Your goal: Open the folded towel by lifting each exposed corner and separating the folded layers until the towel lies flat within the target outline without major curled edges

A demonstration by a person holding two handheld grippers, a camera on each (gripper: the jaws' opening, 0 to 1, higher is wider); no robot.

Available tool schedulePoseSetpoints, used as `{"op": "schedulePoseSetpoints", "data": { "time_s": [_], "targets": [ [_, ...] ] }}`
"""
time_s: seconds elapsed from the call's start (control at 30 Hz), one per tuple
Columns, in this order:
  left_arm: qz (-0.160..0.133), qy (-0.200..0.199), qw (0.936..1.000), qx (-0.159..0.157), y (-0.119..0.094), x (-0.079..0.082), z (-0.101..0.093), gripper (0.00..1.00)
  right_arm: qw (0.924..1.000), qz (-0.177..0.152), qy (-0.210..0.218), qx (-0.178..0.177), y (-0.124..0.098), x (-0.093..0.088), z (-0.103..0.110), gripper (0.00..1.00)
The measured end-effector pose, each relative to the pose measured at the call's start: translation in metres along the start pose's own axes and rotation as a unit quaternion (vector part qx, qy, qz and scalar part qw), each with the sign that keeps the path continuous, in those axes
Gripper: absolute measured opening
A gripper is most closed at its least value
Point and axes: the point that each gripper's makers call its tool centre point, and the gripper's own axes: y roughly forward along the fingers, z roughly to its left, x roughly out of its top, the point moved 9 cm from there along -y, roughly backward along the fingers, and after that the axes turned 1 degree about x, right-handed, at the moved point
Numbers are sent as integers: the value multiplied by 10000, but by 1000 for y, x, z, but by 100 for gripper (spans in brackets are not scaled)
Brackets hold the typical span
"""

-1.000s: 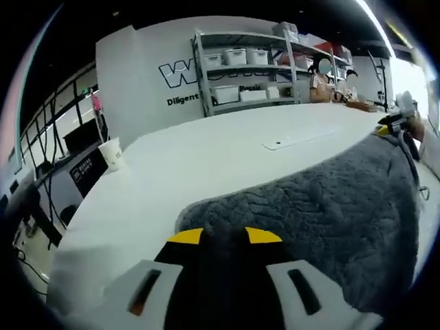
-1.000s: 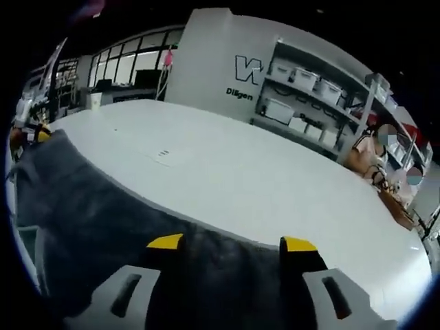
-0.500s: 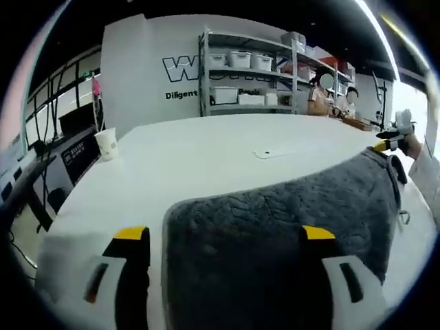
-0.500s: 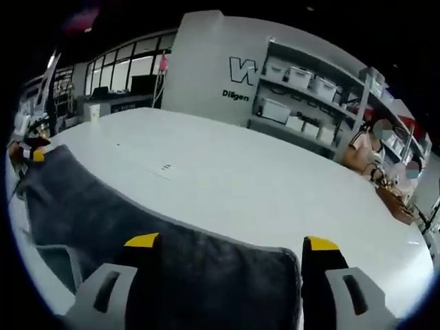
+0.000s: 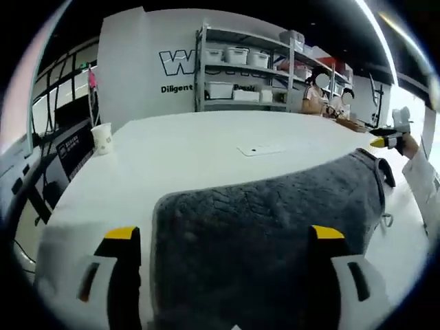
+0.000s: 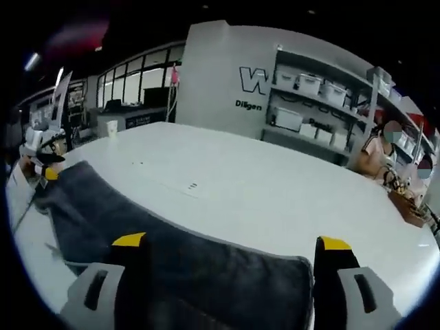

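The grey towel lay spread across the white table, and both claws were wide open over it. In the left gripper view, the left gripper had its yellow-tipped jaws set far apart, one on each side of the towel's near-left corner, gripping nothing; the quilted pile sat between them, and whether the jaws touched the cloth could not be told. From there the towel ran away to the right, where its far end rose in a small hump beside the right gripper, seen small at the right edge with a person's sleeve next to it.

In the right gripper view, the right gripper was just as wide open, jaws straddling the towel's near edge, holding nothing. The towel stretched off to the left as a long dark band toward the left gripper, small at the left edge.

A thin pale outline was marked on the table just beyond the towel's far edge. A paper cup stood at the far left of the table. Beyond it, metal shelving with white bins stood against a wall with dark lettering, and seated people were at the far right.
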Motion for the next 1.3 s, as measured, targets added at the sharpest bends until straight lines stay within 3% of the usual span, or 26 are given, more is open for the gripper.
{"op": "schedulePoseSetpoints", "data": {
  "time_s": [0.07,0.17,0.3,0.47,0.63,0.73,0.8,0.87,0.97,1.2,1.3],
  "targets": [
    [30,20,10000,-93,-4,2,-4,97,9999,84,-105,36,-6,3,5,99],
    [67,119,9996,-248,-13,4,-13,84,9997,141,-122,128,-15,6,10,98],
    [58,115,9996,-266,-22,6,-18,90,9994,201,-182,230,-25,8,17,94],
    [198,220,9986,-449,-27,3,-24,84,9983,336,-370,296,-32,4,26,94],
    [192,218,9977,-607,-25,4,-32,84,9967,500,-425,474,-41,-22,37,92],
    [243,363,9971,-624,-26,3,-39,86,9914,862,-524,833,-45,-41,44,85],
    [233,431,9969,-609,-27,4,-41,86,9920,806,-535,813,-47,-45,46,86],
    [186,486,9963,-680,-29,6,-43,86,9878,890,-931,878,-50,-48,50,86],
    [125,489,9952,-839,-29,8,-48,89,9872,868,-997,889,-53,-49,56,85],
    [218,546,9941,-911,-29,4,-52,98,9815,632,-1239,1315,-60,-46,80,84],
    [187,514,9930,-1043,-29,4,-55,99,9760,505,-1543,1450,-59,-41,89,80]
  ]
}}
